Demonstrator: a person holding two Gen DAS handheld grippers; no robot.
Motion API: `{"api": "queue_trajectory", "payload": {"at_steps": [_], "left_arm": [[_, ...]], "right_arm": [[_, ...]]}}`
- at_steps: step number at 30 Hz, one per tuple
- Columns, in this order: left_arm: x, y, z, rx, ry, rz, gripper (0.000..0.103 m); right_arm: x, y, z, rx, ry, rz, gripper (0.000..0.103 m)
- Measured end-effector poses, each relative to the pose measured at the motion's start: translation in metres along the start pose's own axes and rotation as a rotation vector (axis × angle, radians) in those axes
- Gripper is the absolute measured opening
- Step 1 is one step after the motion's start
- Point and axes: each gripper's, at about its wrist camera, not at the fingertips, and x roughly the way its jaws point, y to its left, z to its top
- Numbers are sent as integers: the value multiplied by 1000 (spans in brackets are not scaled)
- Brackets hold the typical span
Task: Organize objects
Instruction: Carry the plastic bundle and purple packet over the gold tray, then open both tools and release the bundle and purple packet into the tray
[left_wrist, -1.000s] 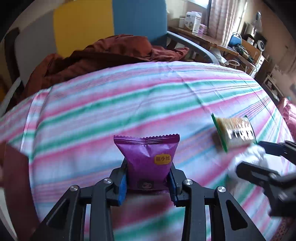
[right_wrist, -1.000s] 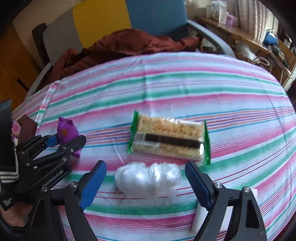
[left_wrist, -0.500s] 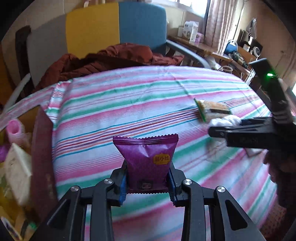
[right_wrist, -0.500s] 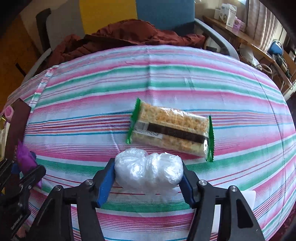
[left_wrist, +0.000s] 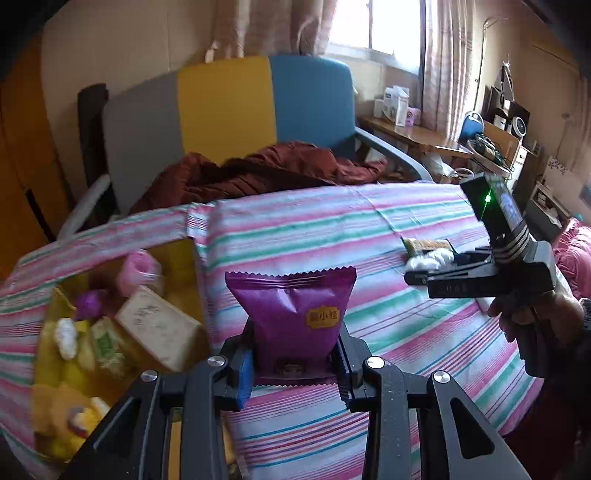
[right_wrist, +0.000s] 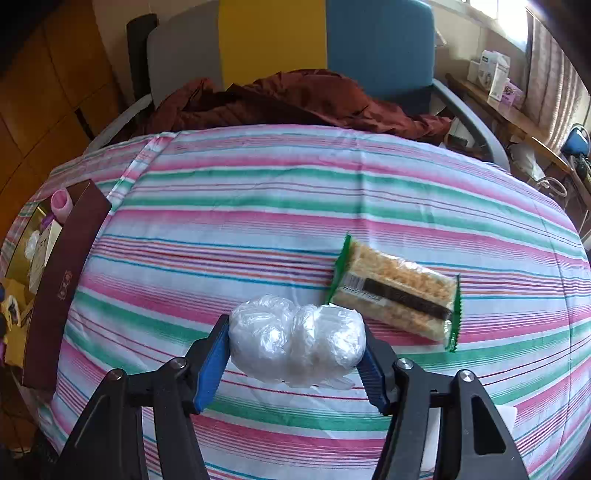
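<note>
My left gripper (left_wrist: 295, 363) clamps the purple foil snack packet (left_wrist: 293, 314) upright at lower centre, the open yellow-lined box (left_wrist: 74, 369) lying lower left (my right gripper (right_wrist: 297, 356) pinches a clear-wrapped white bundle (right_wrist: 295, 338)).

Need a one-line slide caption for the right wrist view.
Right gripper clamps a clear plastic-wrapped bundle above the striped cloth, beside a green-edged cracker pack.

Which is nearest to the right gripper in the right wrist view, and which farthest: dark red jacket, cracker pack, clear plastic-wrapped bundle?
1. Clear plastic-wrapped bundle, between the right gripper's fingers.
2. Cracker pack, just beyond, right.
3. Dark red jacket, past the bed's far edge.
</note>
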Motion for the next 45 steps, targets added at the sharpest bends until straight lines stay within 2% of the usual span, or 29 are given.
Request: {"api": "queue_trajectory", "payload": {"at_steps": [9,16,25,37,41,45], "left_arm": [[-28,41,-10,-46,-37,54,37],[-37,67,-24,-96,-45,70,37],[-46,101,-43,-164,-46,77,37],[-77,187,-80,-369,-87,70,37],[-84,219,-92,-432,-89,97,37],[-78,234,-94,-464,-74,96,37]], "right_arm": [[-16,34,7,-54,16,4,63],[-46,100,15,-129,-33,60,63],[-65,186,11,-161,-100,180,63],[-73,267,-1,-204,-137,294,63],[-65,288,3,-230,-130,301,63],[-58,301,5,-247,-124,305,63]]}}
